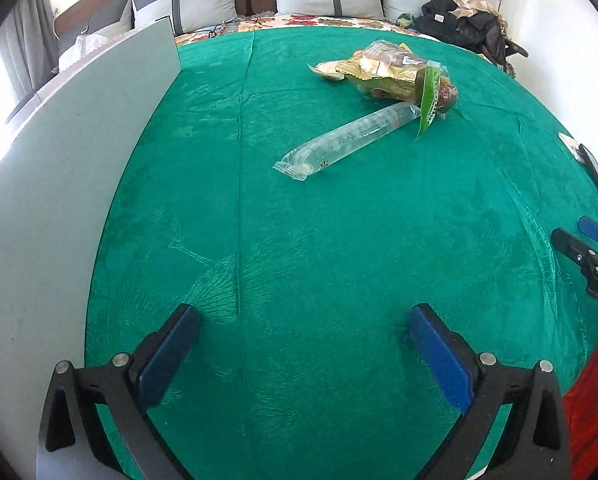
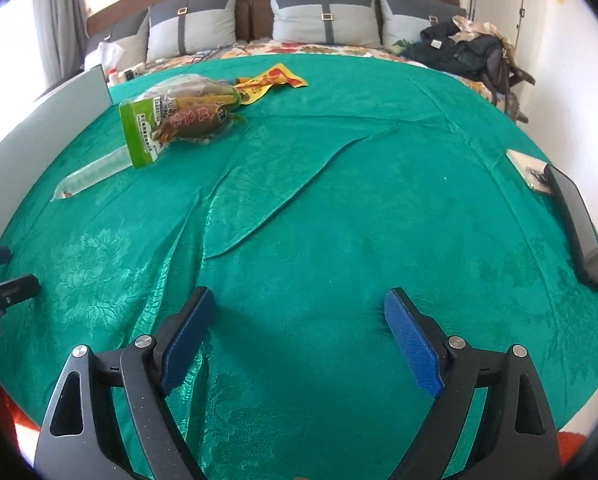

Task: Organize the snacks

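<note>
- One green cloth (image 2: 339, 208) lies spread beneath both pairs of tongs.
- One long clear snack sleeve (image 1: 345, 140) lies ahead of the left tongs.
- One green-labelled snack bag (image 2: 171, 120) sits beyond that sleeve, overlapping its far end.
- One gold snack packet (image 1: 383, 70) lies touching the bag on its far side.
- One yellow-and-red wrapper (image 2: 273, 80) lies farthest ahead, to the left of the right tongs.
- One grey upright board (image 1: 59, 184) stands left of the left tongs.
- One dark flat device (image 2: 577, 224) lies right of the right tongs.
- Four grey cushions are visible far ahead; one (image 2: 323, 12) sits centrally.
</note>
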Demonstrator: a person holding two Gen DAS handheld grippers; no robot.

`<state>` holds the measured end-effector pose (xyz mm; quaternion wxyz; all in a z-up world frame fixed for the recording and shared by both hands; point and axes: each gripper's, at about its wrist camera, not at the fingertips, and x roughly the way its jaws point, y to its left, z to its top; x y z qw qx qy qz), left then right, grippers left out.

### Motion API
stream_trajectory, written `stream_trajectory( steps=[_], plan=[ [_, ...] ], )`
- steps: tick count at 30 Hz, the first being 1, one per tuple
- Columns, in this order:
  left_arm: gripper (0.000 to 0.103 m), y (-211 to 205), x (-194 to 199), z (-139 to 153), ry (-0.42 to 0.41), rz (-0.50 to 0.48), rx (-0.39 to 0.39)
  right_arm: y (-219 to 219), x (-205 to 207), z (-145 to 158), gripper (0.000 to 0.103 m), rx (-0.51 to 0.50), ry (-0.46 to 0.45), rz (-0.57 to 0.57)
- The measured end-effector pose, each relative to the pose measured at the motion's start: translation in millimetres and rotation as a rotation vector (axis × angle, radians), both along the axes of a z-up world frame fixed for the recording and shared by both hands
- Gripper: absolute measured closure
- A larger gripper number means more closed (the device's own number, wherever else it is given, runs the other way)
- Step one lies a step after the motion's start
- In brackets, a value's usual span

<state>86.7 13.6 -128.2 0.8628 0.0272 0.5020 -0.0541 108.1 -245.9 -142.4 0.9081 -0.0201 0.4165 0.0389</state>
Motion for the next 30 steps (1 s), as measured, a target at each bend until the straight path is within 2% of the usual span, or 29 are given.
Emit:
stream_trajectory(
  steps=[4,7,13,14,15,16,17,21,27,30],
  plan=[
    [0.001,-6.3,24.5,3.4,0.074,-0.048,0.032,0.0,0.3,-0.2,0.013,0.000,-0.001,0.000],
    [0.003,-16.4,49.3,16.0,0.048,-0.097,0.095,-0.1,0.3,-0.3,0.012,0.001,-0.001,0.002],
    [0.017,-38.5,109.0,25.5,0.046,-0.147,0.099,0.0,0.0,0.4,0.012,0.000,-0.001,0.005],
    [0.028,-42.1,114.8,23.2,0.059,-0.156,0.089,-0.1,0.1,0.6,0.012,0.000,-0.001,0.006],
    [0.048,-45.4,119.4,20.1,0.076,-0.167,0.080,0.0,0.2,0.7,0.012,0.000,-0.001,0.008],
    [0.062,-48.0,121.0,16.6,0.091,-0.170,0.079,-0.1,0.1,0.8,0.012,0.000,-0.001,0.008],
    [0.071,-48.8,118.9,17.0,0.075,-0.168,0.073,-0.1,0.1,0.9,0.012,0.000,-0.001,0.010],
    [0.082,-40.3,94.7,15.2,0.066,-0.115,0.022,-0.4,0.6,0.9,0.012,0.000,0.000,0.016],
    [0.083,14.5,56.6,12.3,0.067,0.121,-0.070,-0.9,1.5,0.7,0.012,0.001,0.000,0.020],
    [0.082,28.8,55.8,9.9,0.059,0.138,-0.099,-0.2,1.7,0.2,0.012,0.000,-0.003,0.018]
  ],
)
